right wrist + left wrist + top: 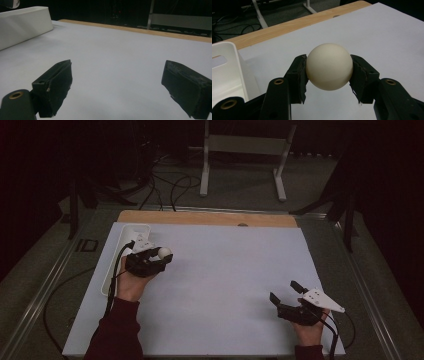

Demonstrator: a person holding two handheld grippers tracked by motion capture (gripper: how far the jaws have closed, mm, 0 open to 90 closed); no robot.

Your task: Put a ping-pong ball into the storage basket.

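You had the ball (329, 66) clamped in your left gripper (159, 256) beside the far-left bin (111, 256), not yet dropped in, while your right gripper (286, 292) waited wide and empty.

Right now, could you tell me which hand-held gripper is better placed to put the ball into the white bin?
Left hand-held gripper: it grips the cream ball beside the white bin. The right hand-held gripper stands open across the table.
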